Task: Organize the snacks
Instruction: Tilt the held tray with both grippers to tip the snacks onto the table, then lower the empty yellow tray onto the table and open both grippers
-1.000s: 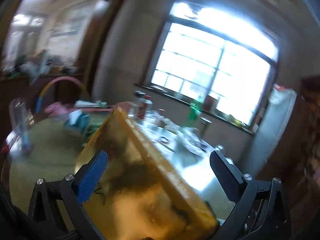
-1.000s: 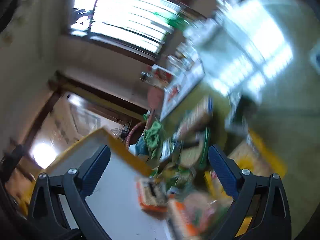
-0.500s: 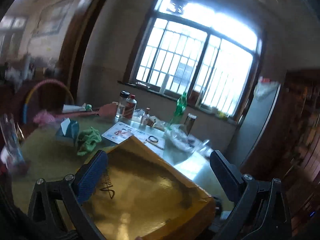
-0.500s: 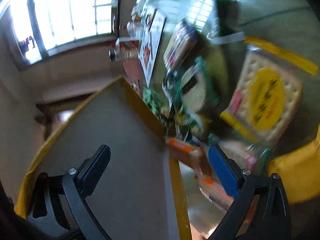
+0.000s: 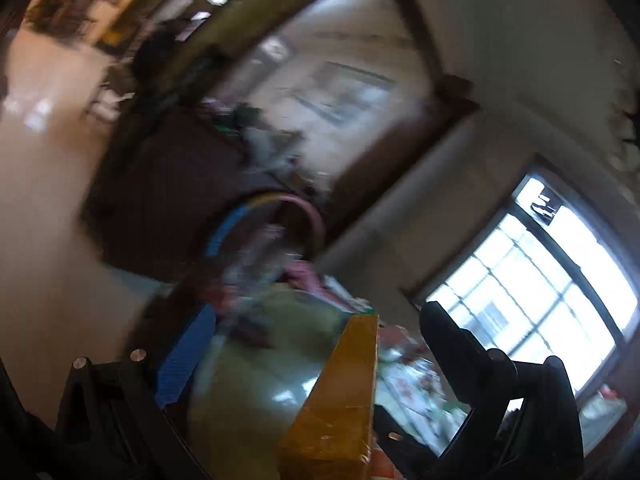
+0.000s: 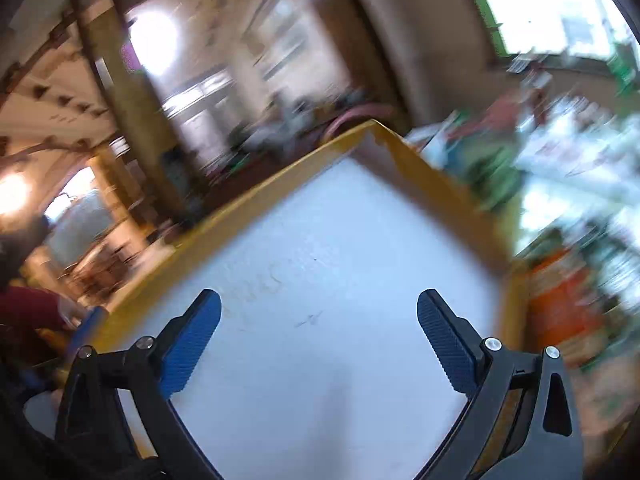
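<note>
A gold-yellow box [image 5: 340, 400] shows edge-on in the left wrist view. It stands between the wide-apart fingers of my left gripper [image 5: 318, 312], and neither finger touches it. In the right wrist view the same box [image 6: 320, 240] shows its white inside and yellow rim. My right gripper [image 6: 318, 296] hovers open over that white floor with nothing between its fingers. Blurred snack packets, one of them orange [image 6: 560, 312], lie right of the box on the table.
The green table [image 5: 260, 360] carries bottles and clutter at its far side, all blurred. A bright window [image 5: 540, 308] is at the right, and a coloured hoop [image 5: 280, 204] leans by dark furniture. A red sleeve [image 6: 28, 308] shows at the left edge.
Both cameras swung sharply. The box has turned from showing its gold face to edge-on in the left wrist view. The right gripper has moved off the snack pile to over the box's white inside.
</note>
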### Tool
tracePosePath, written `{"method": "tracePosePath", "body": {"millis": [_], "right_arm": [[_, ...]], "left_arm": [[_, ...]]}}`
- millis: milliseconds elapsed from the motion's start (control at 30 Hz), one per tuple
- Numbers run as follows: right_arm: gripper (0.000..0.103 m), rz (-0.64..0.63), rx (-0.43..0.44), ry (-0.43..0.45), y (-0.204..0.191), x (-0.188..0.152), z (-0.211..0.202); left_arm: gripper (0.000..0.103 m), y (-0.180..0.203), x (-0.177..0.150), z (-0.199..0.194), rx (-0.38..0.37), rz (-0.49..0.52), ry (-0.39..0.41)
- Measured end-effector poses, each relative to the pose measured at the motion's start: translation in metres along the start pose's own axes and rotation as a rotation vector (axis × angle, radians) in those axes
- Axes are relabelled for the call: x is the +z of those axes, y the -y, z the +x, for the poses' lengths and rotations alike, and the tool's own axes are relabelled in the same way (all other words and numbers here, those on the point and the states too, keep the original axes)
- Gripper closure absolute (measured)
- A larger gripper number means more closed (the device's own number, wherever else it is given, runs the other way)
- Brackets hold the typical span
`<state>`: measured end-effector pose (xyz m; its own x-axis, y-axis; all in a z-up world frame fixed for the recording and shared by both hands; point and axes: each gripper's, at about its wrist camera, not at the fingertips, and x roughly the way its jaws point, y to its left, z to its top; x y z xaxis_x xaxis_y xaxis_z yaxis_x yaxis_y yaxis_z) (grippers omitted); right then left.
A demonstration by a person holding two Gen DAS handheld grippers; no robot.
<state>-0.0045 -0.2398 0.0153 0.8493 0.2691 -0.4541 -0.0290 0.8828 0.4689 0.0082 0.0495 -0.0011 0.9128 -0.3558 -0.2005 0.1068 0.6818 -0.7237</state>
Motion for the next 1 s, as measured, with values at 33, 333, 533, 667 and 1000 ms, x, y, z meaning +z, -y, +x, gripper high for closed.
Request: {"method": "tracePosePath", "body": {"millis": [33,333,533,667,1000], "right_arm": [[0.004,0.034,0.026,-0.037,0.006,-0.012,0.012],[0.004,0.139,-0.044,-0.079,0.038,-0.043,0.001],[0.004,0.047,-0.179,0.031,0.023,-0.051,-0.087],[0.004,0.054,-0.165,0.124,0.028,-0.055,-0.145],[0.004,0.316,0.129,0.257,0.058,-0.063,-0.205]], "left_arm": [[0.001,-0.016,-0.002,0.004,0.043,-0.019,-0.008],[0.001,-0.064,-0.053,0.045,0.216,0.031,-0.282],[0.001,0.011,-0.059,-0.010,0.260,0.431,-0.231],[0.001,0.053,-0.082,-0.060,0.164,0.589,-0.233],[0.001,0.126,-0.100,-0.083,0.045,0.589,-0.275]]}}
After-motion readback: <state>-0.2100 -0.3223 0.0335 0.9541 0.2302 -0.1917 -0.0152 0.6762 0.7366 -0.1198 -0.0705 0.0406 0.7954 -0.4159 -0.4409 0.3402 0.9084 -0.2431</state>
